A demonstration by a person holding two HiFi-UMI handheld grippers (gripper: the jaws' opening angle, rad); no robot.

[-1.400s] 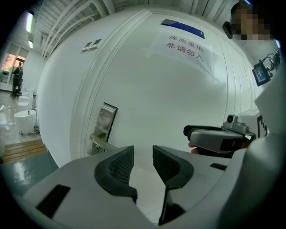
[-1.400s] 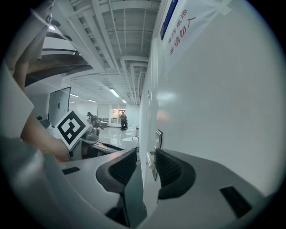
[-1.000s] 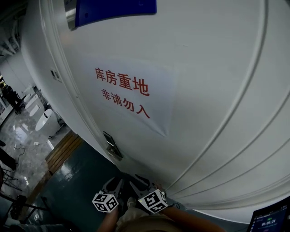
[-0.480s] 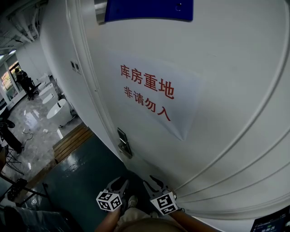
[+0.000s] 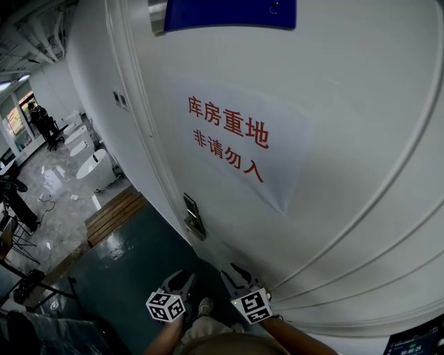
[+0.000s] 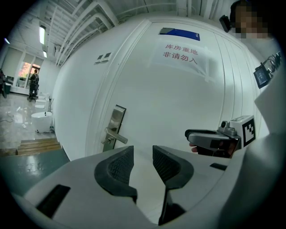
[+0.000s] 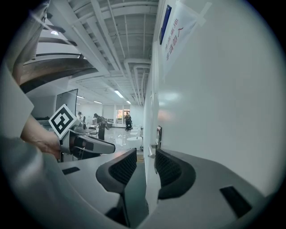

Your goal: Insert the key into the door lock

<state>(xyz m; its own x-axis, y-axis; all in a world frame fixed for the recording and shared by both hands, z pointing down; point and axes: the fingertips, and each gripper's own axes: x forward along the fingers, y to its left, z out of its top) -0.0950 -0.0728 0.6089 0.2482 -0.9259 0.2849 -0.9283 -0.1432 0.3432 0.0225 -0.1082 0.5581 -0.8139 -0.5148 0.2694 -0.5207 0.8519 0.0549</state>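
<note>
The steel lock plate (image 5: 193, 216) with its lever handle sits on the left edge of a white door (image 5: 347, 173). It also shows in the left gripper view as the lock plate (image 6: 114, 129), with something small hanging under the lever, too small to name. I see no key in either gripper. My left gripper (image 5: 180, 279) and right gripper (image 5: 234, 275) hang low, side by side, below the lock and apart from it. Both are open with nothing between the jaws: left gripper (image 6: 143, 156), right gripper (image 7: 146, 162). The lock plate (image 7: 157, 136) lies ahead of the right jaws.
A paper sign (image 5: 232, 142) with red characters is taped to the door under a blue plate (image 5: 222, 12). Left of the door are dark green floor (image 5: 118, 270), a wooden step (image 5: 114, 216), white tubs (image 5: 94, 166) and people (image 5: 38, 118) far off.
The head view has swung, so the door lock now sits further right and a little higher in frame. Both grippers stay low and have drawn slightly apart.
</note>
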